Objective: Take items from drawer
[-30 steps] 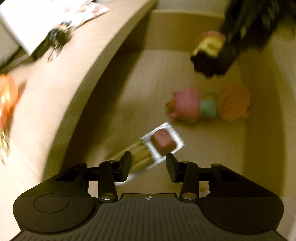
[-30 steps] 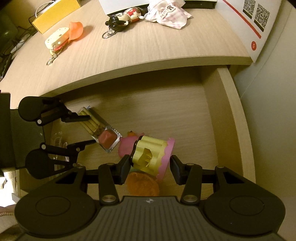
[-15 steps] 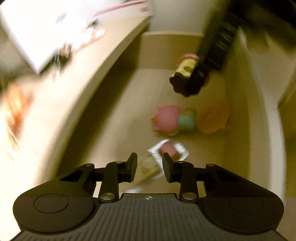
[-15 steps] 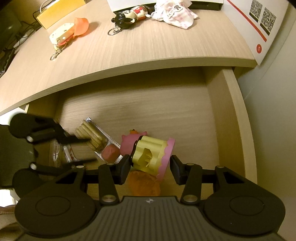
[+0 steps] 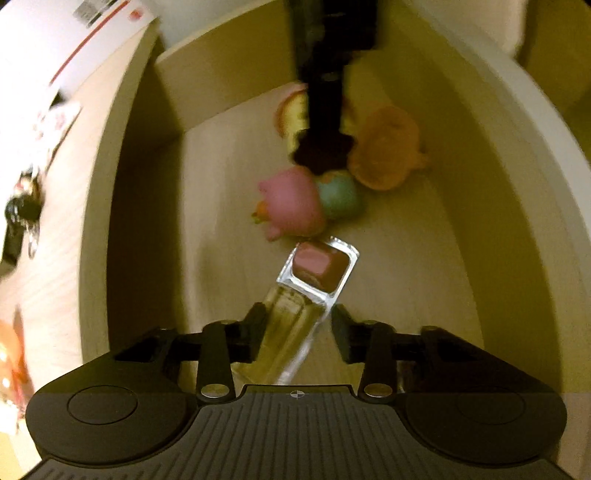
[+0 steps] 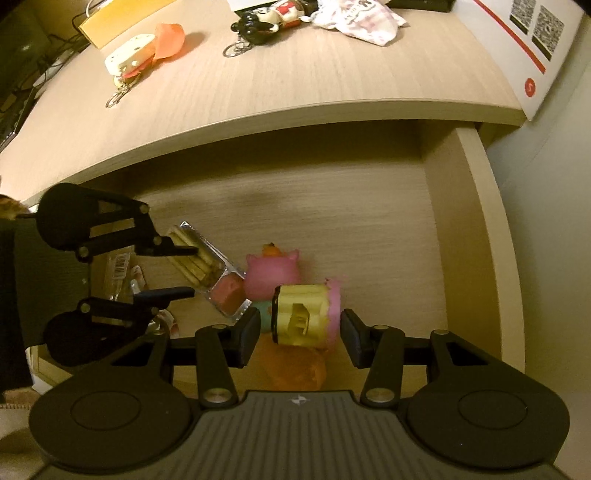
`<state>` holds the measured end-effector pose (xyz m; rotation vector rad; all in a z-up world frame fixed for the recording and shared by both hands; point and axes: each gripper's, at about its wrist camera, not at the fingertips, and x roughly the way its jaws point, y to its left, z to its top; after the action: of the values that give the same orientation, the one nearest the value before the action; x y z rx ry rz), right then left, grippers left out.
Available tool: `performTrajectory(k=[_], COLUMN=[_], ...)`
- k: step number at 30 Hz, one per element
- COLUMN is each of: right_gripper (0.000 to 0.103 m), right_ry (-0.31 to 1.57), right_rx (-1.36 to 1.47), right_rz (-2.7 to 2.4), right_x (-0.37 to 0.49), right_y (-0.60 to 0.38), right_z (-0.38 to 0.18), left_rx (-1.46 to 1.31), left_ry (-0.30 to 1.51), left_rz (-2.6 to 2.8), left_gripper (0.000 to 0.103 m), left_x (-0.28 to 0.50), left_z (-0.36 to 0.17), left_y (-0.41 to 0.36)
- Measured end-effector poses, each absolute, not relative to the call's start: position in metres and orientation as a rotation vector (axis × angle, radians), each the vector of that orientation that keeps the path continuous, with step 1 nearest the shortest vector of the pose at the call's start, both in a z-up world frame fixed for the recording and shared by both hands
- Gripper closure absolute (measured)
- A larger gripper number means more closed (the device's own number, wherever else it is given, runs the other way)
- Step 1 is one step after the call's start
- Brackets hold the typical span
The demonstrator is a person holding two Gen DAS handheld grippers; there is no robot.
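Right wrist view: the right tool (image 6: 298,329) sits at lower centre, its jaws spread on either side of the cupcake toy (image 6: 304,314); whether a pad touches it is hard to tell. At left, the left tool (image 6: 194,271) is opening, the snack tray (image 6: 207,271) between its fingers, lying on the drawer (image 6: 373,229) floor. A pink toy (image 6: 271,275) lies beside the tray. Keychains (image 6: 258,22) rest on the tabletop (image 6: 295,81) above.

worktop (image 6: 303,85): pale matt wood grain | drawer (image 6: 369,221): same wood | snack tray (image 5: 317,273): glossy clear plastic | tongs (image 5: 297,332): matt black plastic
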<state>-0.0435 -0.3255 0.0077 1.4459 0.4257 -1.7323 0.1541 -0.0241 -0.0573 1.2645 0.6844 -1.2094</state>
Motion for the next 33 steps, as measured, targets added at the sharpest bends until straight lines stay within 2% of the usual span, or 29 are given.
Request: performTrajectory(k=[4, 10, 11, 13, 17, 24, 32, 33], right_gripper=[0.055, 0.055, 0.055, 0.055, 0.055, 0.049, 0.048, 0.057], right_ry=[0.432, 0.476, 0.483, 0.483, 0.516, 0.716, 0.988, 0.991], right_rx=[1.425, 1.422, 1.414, 1.399, 1.337, 1.188, 1.002, 0.969], right_rz=[-1.744, -1.731, -1.729, -1.711, -1.641, -1.464, -1.289, -1.282], right_x=[-0.045, -0.048, -0.048, -0.047, -0.04, -0.007, 0.039, 0.043], right_y=[-0.323, -0.32, -0.322, -0.326, -0.343, -0.396, -0.449, -0.451], right_z=[0.008, 0.004, 0.005, 0.008, 0.013, -0.003, -0.049, -0.049], left_rx=[1.088, 0.826, 0.806, 0.781, 0.612, 0.291, 0.259, 0.258], left_ry=[0.79, 0.902, 0.908, 0.92, 0.973, 1.116, 1.069, 1.063], left_rz=[-1.158, -1.062, -1.052, -1.016, -0.867, -0.57, -0.476, -0.473], left_gripper=[0.054, 0.053, 0.054, 0.062, 0.064, 0.064, 0.065, 0.065], left_x=[0.168, 0.168, 0.165, 0.161, 0.167, 0.188, 0.193, 0.193], left_z=[-0.05, -0.041, -0.04, -0.037, -0.032, -0.014, -0.005, -0.003], left_y=[-0.026, -0.01, -0.007, -0.003, 0.014, 0.054, 0.069, 0.07])
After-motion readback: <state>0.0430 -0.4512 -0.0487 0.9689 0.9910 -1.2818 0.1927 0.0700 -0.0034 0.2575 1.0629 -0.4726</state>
